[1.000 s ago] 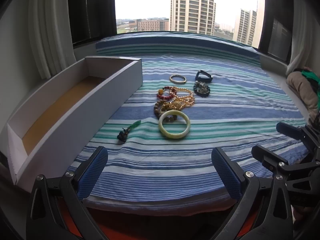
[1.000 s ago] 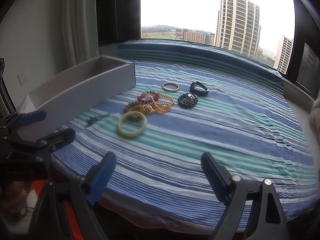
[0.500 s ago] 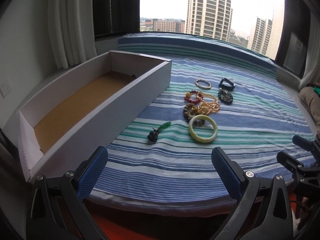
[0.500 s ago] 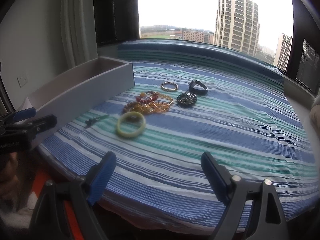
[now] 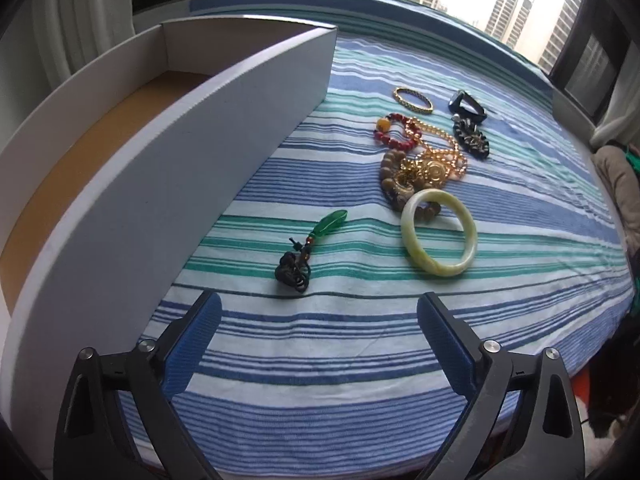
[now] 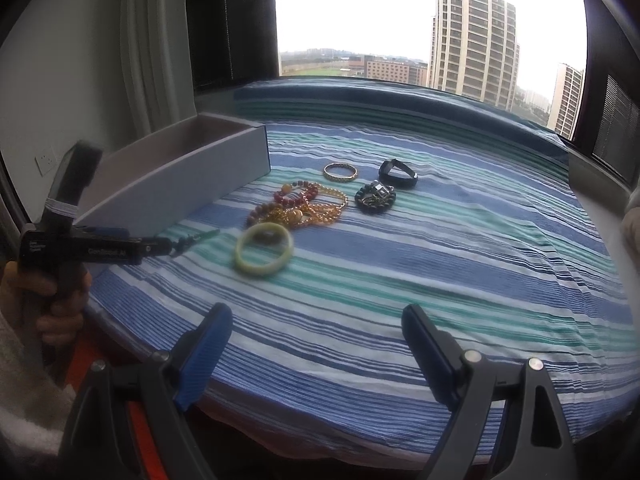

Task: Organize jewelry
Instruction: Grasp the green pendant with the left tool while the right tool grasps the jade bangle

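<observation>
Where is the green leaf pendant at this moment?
In the left wrist view the green leaf pendant lies on the striped bedspread, between the white box on its left and the pale jade bangle on its right, ahead of the open left tongs.

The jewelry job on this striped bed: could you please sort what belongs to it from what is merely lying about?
Belongs to the job:
- jade bangle
- green leaf pendant
- tangled bead bracelets
- gold bangle
- black band
- dark beaded bracelet
- white box

Just lying about:
- curtain
- wall socket
</observation>
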`<state>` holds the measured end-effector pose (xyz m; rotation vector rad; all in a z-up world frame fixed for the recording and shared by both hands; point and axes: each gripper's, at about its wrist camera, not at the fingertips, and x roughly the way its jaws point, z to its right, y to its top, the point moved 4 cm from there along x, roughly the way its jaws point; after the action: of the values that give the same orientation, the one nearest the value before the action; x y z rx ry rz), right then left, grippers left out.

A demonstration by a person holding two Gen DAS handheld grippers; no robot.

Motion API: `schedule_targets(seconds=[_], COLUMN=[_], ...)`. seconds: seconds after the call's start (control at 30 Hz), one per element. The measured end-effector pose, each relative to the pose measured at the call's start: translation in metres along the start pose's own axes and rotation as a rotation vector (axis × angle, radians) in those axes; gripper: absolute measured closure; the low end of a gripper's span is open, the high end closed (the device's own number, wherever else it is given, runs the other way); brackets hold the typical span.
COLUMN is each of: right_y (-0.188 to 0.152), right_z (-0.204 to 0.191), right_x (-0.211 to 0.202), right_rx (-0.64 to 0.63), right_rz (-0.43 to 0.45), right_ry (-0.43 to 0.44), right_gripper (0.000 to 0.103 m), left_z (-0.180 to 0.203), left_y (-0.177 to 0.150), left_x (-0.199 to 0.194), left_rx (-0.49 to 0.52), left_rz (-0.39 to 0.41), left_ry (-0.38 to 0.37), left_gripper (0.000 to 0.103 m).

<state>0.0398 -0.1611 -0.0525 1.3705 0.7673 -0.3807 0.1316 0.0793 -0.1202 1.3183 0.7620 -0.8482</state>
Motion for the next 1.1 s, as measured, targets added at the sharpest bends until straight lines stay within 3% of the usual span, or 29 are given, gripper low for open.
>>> schedule_targets(seconds=[0.17,0.3,0.37,0.43,0.5,0.57,0.67,0.83,0.9,1.03,1.1], right_y=[-0.002,-0.002,0.000,0.005,0.011,0.022,0.040,0.058,0.059,0.059,0.055], right_z=[0.012,0.016,0.017,0.019,0.024,0.029,0.029,0.008,-0.008,-0.027,-0.035], right_x=[0.000,0.002,0.002,0.001,0.001,0.007,0.035,0.124,0.156,0.205,0.218], right_rx=[0.030,0.044,0.041,0.035,0.024,0.009,-0.041,-0.084,-0.096,-0.094,-0.111], right_rz=[-0.006,-0.011,-0.006,0.001,0.005,-0.013,-0.086,-0.228,-0.269,-0.326,-0.360], right_ry=[-0.022,-0.018,-0.019,-0.024,-0.023,0.012,0.090,0.185,0.210,0.209,0.213], right_gripper=[0.014,0.015,0.014,0.015,0.014,0.015,0.014,0.017,0.046,0.055,0.077], left_z=[-0.006,-0.009,-0.007,-0.003,0.001,0.005,0.007,0.001,-0.001,-0.005,-0.006], left_y=[0.009,0.012,0.011,0.009,0.008,0.007,0.006,0.004,0.004,0.005,0.006], left_x=[0.027,0.041,0.043,0.043,0.041,0.041,0.039,0.020,0.005,-0.027,-0.044], left_rx=[0.015,0.031,0.051,0.078,0.088,0.082,0.059,-0.041,-0.072,-0.115,-0.122], left_rz=[-0.033,-0.057,-0.046,-0.041,-0.039,-0.047,-0.038,-0.009,0.020,0.077,0.104], left_ry=[0.009,0.003,0.008,0.009,-0.007,-0.032,-0.032,-0.087,-0.103,-0.121,-0.125], left_gripper=[0.022,0.040,0.044,0.054,0.079,0.090,0.091,0.092,0.092,0.092,0.092])
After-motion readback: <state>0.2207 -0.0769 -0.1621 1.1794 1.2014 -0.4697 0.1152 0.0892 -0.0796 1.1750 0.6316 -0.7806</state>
